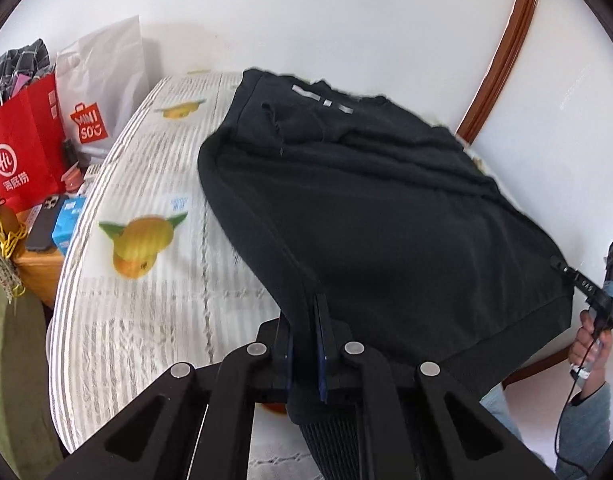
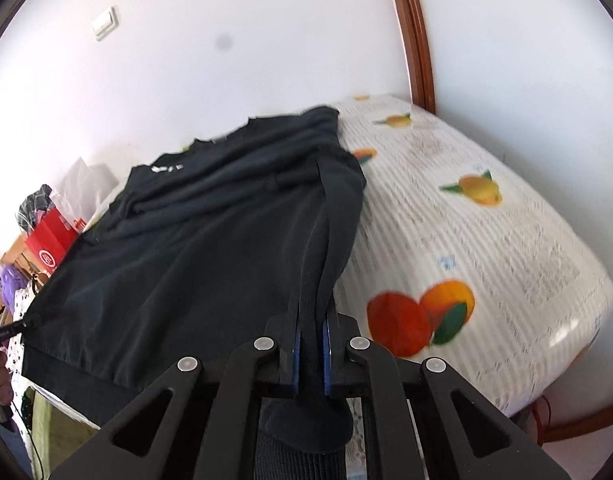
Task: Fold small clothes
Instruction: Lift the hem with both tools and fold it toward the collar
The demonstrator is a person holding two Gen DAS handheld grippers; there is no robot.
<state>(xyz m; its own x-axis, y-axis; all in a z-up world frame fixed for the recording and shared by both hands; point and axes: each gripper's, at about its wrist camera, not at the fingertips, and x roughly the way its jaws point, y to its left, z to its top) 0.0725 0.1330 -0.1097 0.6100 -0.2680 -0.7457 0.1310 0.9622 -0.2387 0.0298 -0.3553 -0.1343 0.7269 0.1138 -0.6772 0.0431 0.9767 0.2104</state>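
Black sweatshirt, white lettering near collar. Hem end lifted off the fruit-print mattress, both bottom corners pinched; collar end lies flat, rumpled.

A plain white wall is seen behind everything, brightly lit. A light switch plate is mounted high on it. A curved brown wooden frame is set against the wall at the far end of the bed, which is covered in a white striped sheet printed with oranges and lemons. A low wooden side table is tucked beside the bed, crowded with a red paper bag, a white Miniso bag and a phone.
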